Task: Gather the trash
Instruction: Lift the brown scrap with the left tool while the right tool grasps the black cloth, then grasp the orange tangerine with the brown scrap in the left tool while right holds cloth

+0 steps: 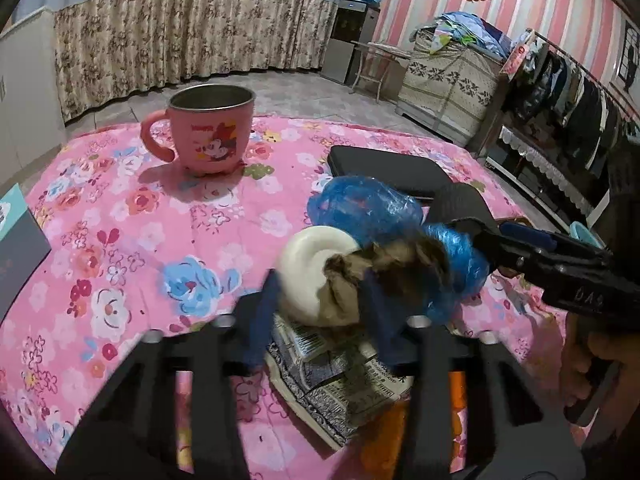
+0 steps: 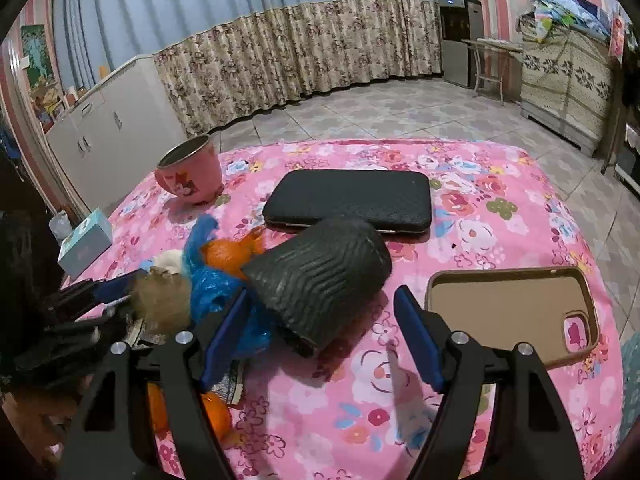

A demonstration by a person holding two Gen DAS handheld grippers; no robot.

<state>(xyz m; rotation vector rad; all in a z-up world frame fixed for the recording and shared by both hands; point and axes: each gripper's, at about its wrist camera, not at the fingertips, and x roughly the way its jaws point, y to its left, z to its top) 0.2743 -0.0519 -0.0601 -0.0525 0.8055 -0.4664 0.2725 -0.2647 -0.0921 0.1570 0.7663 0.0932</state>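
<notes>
In the left wrist view my left gripper point(image 1: 320, 308) is shut on a crumpled brown paper wad point(image 1: 352, 292), blurred by motion. A white round lump point(image 1: 308, 268) and a crumpled blue plastic bag point(image 1: 372, 208) sit right behind it. A printed paper wrapper point(image 1: 340, 380) and orange peel point(image 1: 456, 396) lie beneath. My right gripper point(image 2: 320, 336) is open and empty, with the blue bag point(image 2: 212, 288) by its left finger and a black ribbed pouch point(image 2: 320, 276) between the fingertips. The brown wad point(image 2: 164, 300) and orange peel point(image 2: 224, 256) show at the left.
A pink Minnie cup point(image 1: 208, 132) stands at the back of the pink floral cloth point(image 1: 120, 240). A black case point(image 2: 352, 200), a tan phone case point(image 2: 512, 312) and a small teal box point(image 2: 84, 244) lie on the table. Cabinets and curtains stand beyond.
</notes>
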